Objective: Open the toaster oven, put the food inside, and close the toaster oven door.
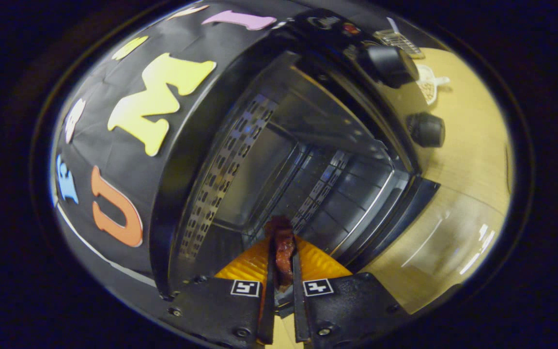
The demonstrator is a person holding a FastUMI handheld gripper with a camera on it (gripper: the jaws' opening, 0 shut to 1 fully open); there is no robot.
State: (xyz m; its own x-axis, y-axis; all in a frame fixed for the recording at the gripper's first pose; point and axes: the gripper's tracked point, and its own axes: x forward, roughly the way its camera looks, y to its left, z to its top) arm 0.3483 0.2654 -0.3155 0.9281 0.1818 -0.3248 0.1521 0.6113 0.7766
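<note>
Gripping the food (283, 249), the gripper (283, 271) has both fingers (270, 286) pressed on its sides. It is a dark reddish-brown strip, glossy and lumpy, its long axis running straight ahead along the fingers toward 12 o'clock. Its far tip reaches just past the fingertips. Beyond it, from 11 to 1 o'clock, gapes the oven (308, 160), tilted in this view: door (434, 242) dropped open at 3 o'clock over the table (472, 160), perforated side wall at 10, rack bars at 1, knobs (390, 65) farther off at 2. Judged from this, the food needs only a push straight in.
</note>
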